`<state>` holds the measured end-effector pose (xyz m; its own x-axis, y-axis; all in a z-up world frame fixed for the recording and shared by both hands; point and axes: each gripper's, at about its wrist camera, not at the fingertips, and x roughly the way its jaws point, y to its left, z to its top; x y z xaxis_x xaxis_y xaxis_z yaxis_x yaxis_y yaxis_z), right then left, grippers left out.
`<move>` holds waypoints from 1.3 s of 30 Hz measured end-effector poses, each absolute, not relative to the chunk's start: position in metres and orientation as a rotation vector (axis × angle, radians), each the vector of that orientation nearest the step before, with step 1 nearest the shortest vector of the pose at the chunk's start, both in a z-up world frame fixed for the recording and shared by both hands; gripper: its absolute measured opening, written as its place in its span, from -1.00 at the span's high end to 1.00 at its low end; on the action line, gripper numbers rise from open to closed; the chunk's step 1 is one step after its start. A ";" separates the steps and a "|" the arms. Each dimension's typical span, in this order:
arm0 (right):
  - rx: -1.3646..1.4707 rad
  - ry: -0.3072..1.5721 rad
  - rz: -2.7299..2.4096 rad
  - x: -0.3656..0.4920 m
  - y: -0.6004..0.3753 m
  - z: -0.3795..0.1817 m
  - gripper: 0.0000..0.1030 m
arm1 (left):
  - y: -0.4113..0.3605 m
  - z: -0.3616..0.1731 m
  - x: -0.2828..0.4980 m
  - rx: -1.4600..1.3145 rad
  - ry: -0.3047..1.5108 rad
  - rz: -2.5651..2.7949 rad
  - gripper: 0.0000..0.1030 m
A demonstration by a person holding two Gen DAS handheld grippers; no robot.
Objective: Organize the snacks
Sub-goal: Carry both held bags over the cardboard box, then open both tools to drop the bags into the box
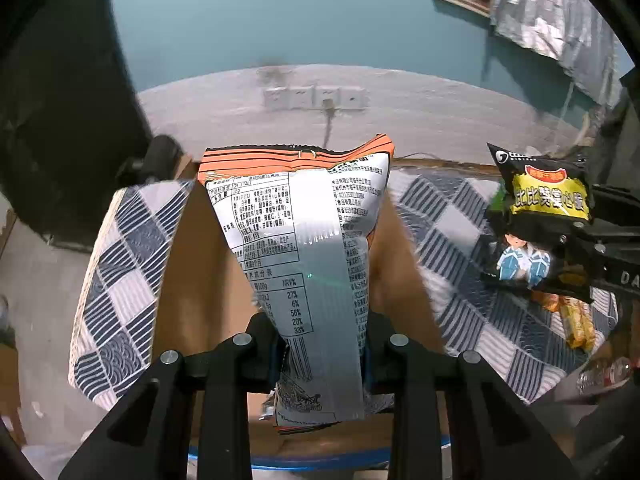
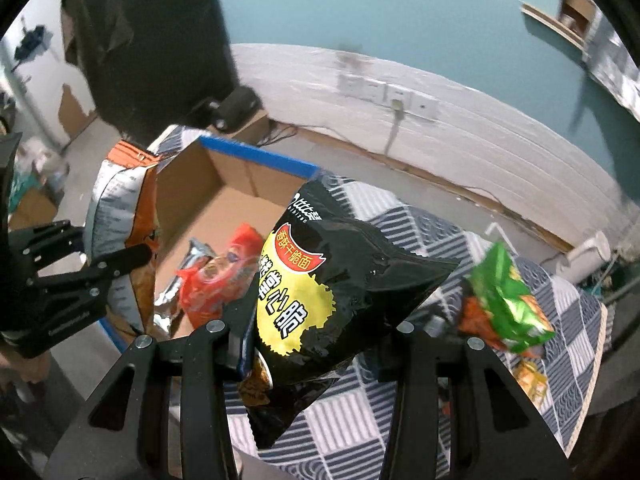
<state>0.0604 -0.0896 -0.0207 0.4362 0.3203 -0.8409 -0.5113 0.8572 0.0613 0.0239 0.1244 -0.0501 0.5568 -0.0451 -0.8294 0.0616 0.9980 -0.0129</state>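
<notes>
Carrying a packet in each hand, you are at the drop-off stage, so get each one squarely over the open brown cardboard box with the blue-taped rim (image 2: 256,156) before you let go. Your left gripper (image 1: 320,344) has its jaws pressed on the lower end of the silver-and-orange foil snack bag (image 1: 304,248), which hangs over the bare cardboard floor of the box. Your right gripper (image 2: 316,336) is pinching the glossy black-and-yellow noodle-snack packet (image 2: 320,280) near its bottom edge — this one sits above the blue-and-white checked cloth (image 2: 400,420), just beside the box and not yet over it.

Bring the right hand across until the black packet clears the rim, then lower both bags before spreading the jaws (a drop from height may bounce them out). A crumpled red foil snack packet (image 2: 224,276) already lies inside, so aim for the free floor next to it. Keep the two grippers apart as they converge — they are close. A green foil snack packet (image 2: 508,304) lies on the cloth, waiting its turn.
</notes>
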 end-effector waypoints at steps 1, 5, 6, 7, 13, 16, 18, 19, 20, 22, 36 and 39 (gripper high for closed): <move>-0.225 0.996 0.532 0.061 -0.081 -0.023 0.20 | 0.131 -0.053 0.024 0.011 0.986 -0.053 0.42; -0.257 1.007 0.572 0.061 -0.051 -0.028 0.20 | 0.149 -0.058 0.022 0.010 0.991 -0.019 0.42; -0.266 1.009 0.580 0.061 -0.045 -0.030 0.20 | 0.154 -0.059 0.021 0.017 0.989 -0.007 0.42; -0.276 1.011 0.588 0.061 -0.038 -0.031 0.20 | 0.157 -0.059 0.020 0.019 0.988 0.002 0.42; -0.313 1.029 0.627 0.062 -0.007 -0.041 0.20 | 0.181 -0.068 0.018 0.013 0.995 0.041 0.42; -0.323 1.045 0.644 0.063 0.004 -0.048 0.20 | 0.188 -0.075 0.018 0.018 1.007 0.057 0.42; -0.326 1.056 0.654 0.063 0.009 -0.052 0.20 | 0.191 -0.080 0.019 0.016 1.016 0.058 0.42; -0.325 1.063 0.658 0.063 0.011 -0.054 0.20 | 0.194 -0.083 0.020 0.013 1.024 0.061 0.42; -0.325 1.068 0.661 0.063 0.011 -0.055 0.20 | 0.195 -0.085 0.020 0.012 1.031 0.064 0.41; -0.324 1.079 0.668 0.064 0.015 -0.058 0.18 | 0.197 -0.087 0.021 0.010 1.039 0.065 0.41; -0.348 1.033 0.637 0.064 0.007 -0.044 -0.34 | 0.192 -0.080 0.020 0.080 1.002 0.116 -0.33; -0.334 1.029 0.614 0.065 -0.003 -0.041 -0.36 | 0.184 -0.077 0.021 0.093 0.996 0.104 -0.35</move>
<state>0.0653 -0.0032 -0.0412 0.3703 0.3164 -0.8734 -0.6182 0.7857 0.0225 0.0208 0.1844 -0.0772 0.5392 0.1297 -0.8321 -0.0442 0.9911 0.1258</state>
